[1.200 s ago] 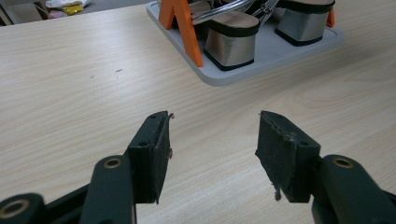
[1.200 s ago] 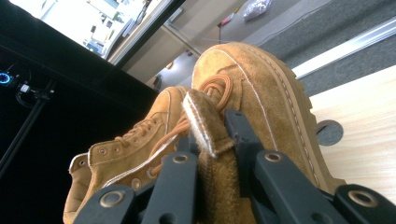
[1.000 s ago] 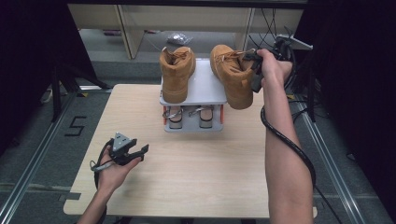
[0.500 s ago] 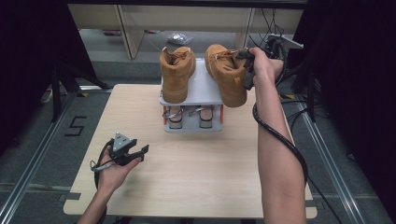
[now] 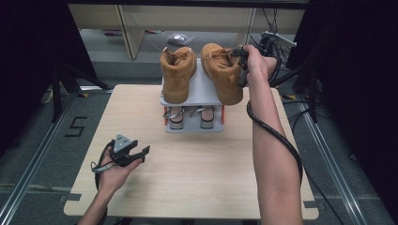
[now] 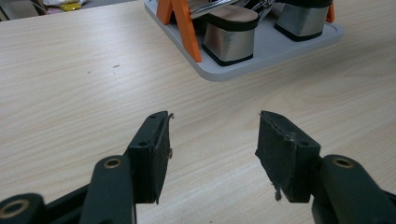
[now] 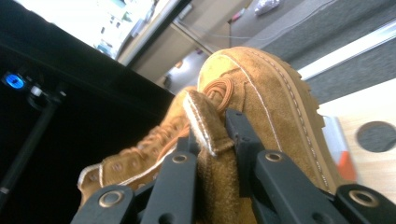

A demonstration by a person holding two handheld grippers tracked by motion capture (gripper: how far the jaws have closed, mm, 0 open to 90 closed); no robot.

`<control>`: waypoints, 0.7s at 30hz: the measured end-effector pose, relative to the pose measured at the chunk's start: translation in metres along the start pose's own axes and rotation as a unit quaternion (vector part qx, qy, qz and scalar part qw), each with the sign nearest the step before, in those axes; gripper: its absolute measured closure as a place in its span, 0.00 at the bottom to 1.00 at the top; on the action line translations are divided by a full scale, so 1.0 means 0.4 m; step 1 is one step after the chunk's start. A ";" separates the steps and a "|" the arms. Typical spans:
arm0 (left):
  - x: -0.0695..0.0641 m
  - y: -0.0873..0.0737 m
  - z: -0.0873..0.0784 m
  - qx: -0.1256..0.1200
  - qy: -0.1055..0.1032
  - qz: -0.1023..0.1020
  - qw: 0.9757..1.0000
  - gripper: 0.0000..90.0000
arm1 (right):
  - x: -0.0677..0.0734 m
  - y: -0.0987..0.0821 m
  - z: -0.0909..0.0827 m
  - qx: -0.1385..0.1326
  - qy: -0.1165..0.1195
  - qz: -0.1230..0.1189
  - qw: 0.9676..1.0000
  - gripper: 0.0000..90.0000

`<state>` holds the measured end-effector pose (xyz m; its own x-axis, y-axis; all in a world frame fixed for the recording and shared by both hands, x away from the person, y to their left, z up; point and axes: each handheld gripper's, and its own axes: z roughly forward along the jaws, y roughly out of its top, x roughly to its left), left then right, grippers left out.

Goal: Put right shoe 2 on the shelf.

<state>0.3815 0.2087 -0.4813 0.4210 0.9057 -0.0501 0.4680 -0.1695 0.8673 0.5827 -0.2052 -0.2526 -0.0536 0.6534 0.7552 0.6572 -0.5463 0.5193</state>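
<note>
One right hand-held gripper point(image 7: 210, 140) clamped on boot collar point(image 7: 205, 121); left hand-held gripper point(image 6: 212, 140) apart over bare table point(image 6: 70, 84).

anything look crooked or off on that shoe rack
Yes: the right boot sits askew on the grey rack, angled with its toe hanging past the front edge, while the left boot stands square. The right gripper is clamped on the askew boot's collar.

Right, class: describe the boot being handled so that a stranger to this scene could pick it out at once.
Find the grey two-tier rack at the far edge of the wooden table. Two tan boots are at its top shelf; the right boot is the one, tilted, with the right gripper clamped on its collar, unlike the left boot.
</note>
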 end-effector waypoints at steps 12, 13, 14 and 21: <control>0.004 -0.002 0.000 0.000 0.002 -0.002 1.000 0.49 | -0.012 -0.001 0.030 -0.003 -0.002 0.009 1.000 0.80; 0.005 -0.002 0.000 -0.001 0.000 -0.003 1.000 0.49 | -0.014 0.001 0.031 -0.003 -0.008 0.012 1.000 0.78; 0.005 -0.002 -0.001 0.003 0.004 -0.001 1.000 0.49 | -0.016 0.003 0.030 -0.005 -0.009 0.003 1.000 0.77; 0.004 -0.003 0.000 0.003 0.004 0.000 1.000 0.49 | -0.009 0.003 0.026 0.008 -0.002 -0.014 1.000 0.58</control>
<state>0.3815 0.2103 -0.4824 0.4151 0.9086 -0.0461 0.4727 -0.1721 0.8642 0.5914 -0.2028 -0.2591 -0.0683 0.6701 0.7392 0.6679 -0.5197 0.5328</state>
